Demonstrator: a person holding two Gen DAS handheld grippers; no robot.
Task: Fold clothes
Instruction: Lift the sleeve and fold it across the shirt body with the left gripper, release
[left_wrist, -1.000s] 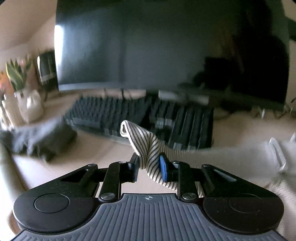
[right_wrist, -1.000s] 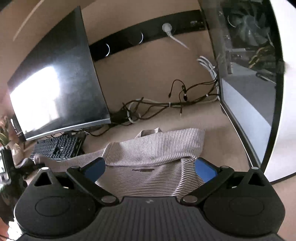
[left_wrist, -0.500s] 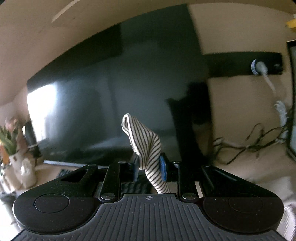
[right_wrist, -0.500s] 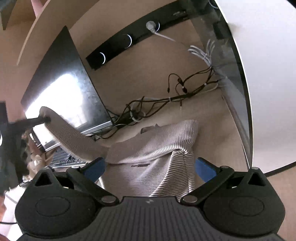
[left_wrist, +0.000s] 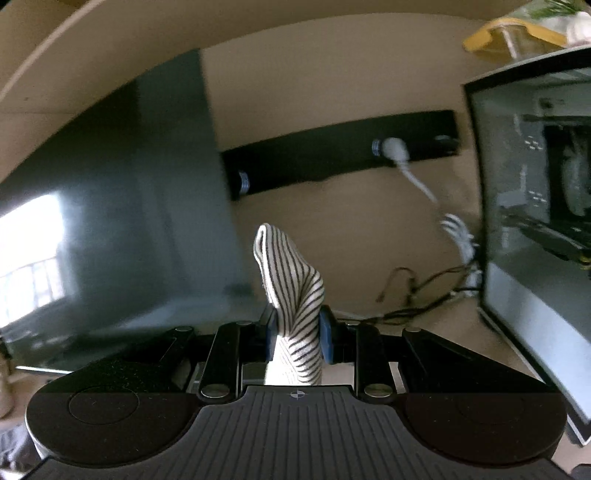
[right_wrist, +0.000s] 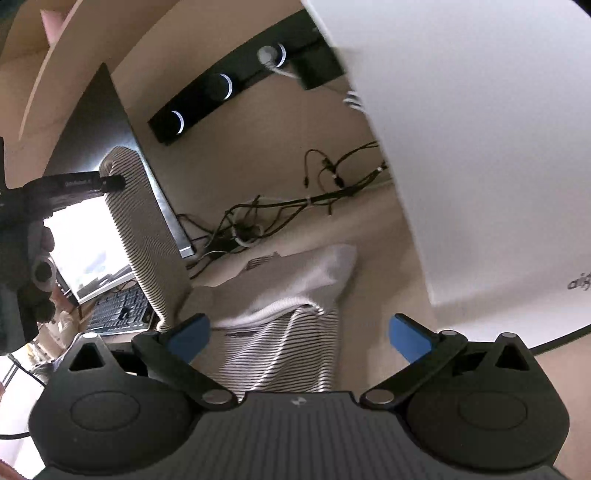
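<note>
A sleeve of the striped shirt (right_wrist: 280, 350) is being carried in the air by the left gripper (left_wrist: 297, 328), whose tongs are being kept pinched on the cuff. The fold of that sleeve over the body appears to be in hand. The next move is judged to call for the cuff being laid across the body and released flat. The right gripper (right_wrist: 297, 332) is being held wide and empty above the shirt, which is lying on the desk (right_wrist: 373, 266) toward its back edge, near the cables (right_wrist: 280, 210). Fine dark stripes on pale, limp cloth are being shown.
</note>
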